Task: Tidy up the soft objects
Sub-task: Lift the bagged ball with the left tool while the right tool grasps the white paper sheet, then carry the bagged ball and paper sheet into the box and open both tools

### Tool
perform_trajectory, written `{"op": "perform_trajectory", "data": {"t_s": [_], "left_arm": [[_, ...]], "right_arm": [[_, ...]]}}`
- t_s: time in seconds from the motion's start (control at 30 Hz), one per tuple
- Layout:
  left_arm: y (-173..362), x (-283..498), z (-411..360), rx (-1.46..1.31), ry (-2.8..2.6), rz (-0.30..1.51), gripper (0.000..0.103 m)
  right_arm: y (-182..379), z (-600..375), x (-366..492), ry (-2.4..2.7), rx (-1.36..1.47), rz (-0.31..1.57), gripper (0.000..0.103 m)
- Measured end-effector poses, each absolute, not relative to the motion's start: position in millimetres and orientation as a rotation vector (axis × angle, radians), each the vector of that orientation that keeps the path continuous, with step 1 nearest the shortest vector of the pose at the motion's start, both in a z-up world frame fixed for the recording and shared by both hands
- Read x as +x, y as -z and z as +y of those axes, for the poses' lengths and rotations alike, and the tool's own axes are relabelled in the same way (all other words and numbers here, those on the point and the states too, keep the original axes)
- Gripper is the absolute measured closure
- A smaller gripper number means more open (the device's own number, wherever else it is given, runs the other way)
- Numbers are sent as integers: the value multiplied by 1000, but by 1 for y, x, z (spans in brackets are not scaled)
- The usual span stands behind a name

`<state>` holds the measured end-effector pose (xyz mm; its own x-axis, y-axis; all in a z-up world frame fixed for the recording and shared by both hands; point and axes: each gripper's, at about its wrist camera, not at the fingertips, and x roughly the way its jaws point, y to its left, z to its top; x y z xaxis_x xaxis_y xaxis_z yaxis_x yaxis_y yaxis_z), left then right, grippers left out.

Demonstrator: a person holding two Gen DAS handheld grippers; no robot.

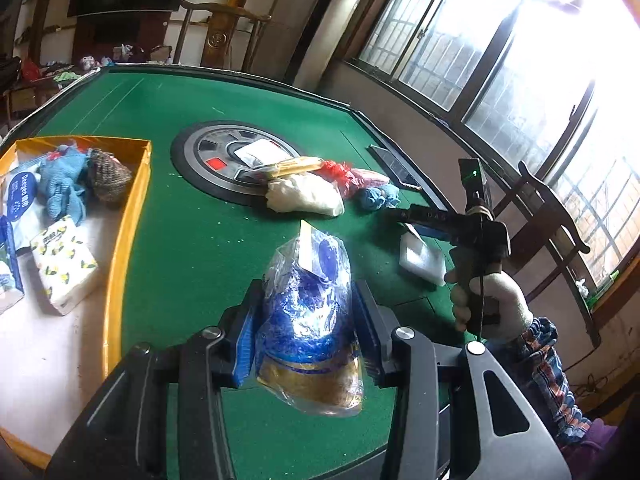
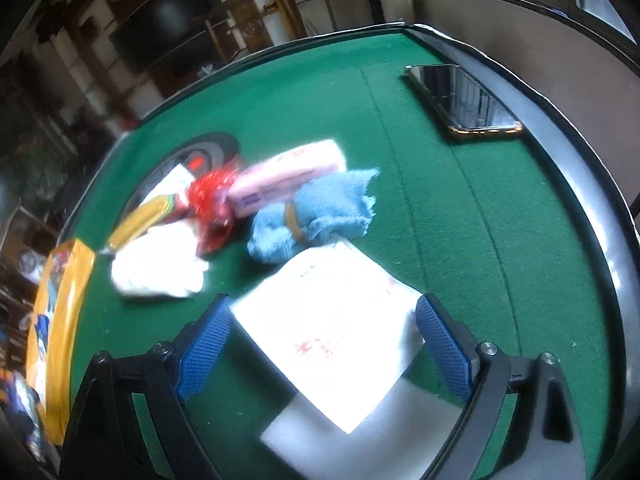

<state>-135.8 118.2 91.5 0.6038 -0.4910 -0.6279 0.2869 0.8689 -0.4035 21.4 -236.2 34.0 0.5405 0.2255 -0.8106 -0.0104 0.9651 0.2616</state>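
Right, your left gripper [image 1: 308, 332] is clenched on the blue bagged bundle [image 1: 310, 320], held up off the green table [image 1: 192, 240], with the yellow tray [image 1: 120, 240] off to its left. The pads bite on crinkly plastic, not the soft stuff inside, so the film can slide and the bundle drop short of the tray. The heavier gold-banded bottom hangs below the pads, so expect it to swing if you move fast.

The tray already holds a blue knit toy [image 1: 64, 188], a brown knit piece [image 1: 108, 176] and a lemon-print tissue pack [image 1: 64, 264], so drop into the bare white floor near you or you'll stack on top and spill over the rim.

Your right gripper [image 2: 324, 340] has its jaws spread, straddling the white pack [image 2: 328, 328]. From that view you can't tell if the pads touch it. The pack looks nearly as wide as the opening, so a skewed close will pinch a corner and flip it.

The blue cloth [image 2: 316, 212] sits touching the pack's far edge, so push forward and you'll drag it along. The phone [image 2: 464, 100] lies well apart by the table edge, so keep sweeps away from it
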Motion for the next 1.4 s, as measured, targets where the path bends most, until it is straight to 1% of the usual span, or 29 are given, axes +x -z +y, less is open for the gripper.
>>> {"op": "perform_trajectory", "data": {"t_s": [0.13,0.23,0.27,0.3,0.33,0.37,0.4,0.43,0.47,0.5,0.77,0.9,1.17,1.3,1.4], "left_arm": [[-90,-142,138,-318,443,799,62],[-89,-147,147,-334,437,800,62],[-89,-150,149,-338,436,797,62],[-89,-151,152,-344,438,794,62],[-88,-151,154,-350,439,791,62],[-88,-152,156,-354,438,788,62],[-88,-152,159,-360,435,787,62],[-86,-151,162,-368,433,787,62],[-86,-150,166,-377,430,787,62],[-85,-149,170,-386,427,787,62],[-90,-150,214,-444,360,755,62],[-91,-151,247,-442,254,741,62],[-67,-130,318,-419,-17,842,62],[-50,-113,334,-392,-92,905,62],[-41,-109,339,-392,-118,940,58]], "right_arm": [[-33,-208,20,-181,139,1025,13],[-32,-198,22,-118,14,1033,15],[-32,-197,23,-100,-15,1029,18],[-34,-199,22,-80,-29,1018,28],[-37,-201,22,-60,-29,1002,36],[-39,-204,20,-52,-16,992,52],[-40,-209,19,-42,6,989,61],[-45,-209,19,-25,29,979,66],[-48,-213,16,-15,47,962,79],[-52,-216,13,-14,60,948,96],[-89,-212,-15,-56,116,850,96],[-103,-192,-26,-170,145,845,96],[-106,-103,-37,-423,106,887,96],[-103,-53,-41,-536,80,910,96],[-100,-16,-47,-610,55,932,96]]}}
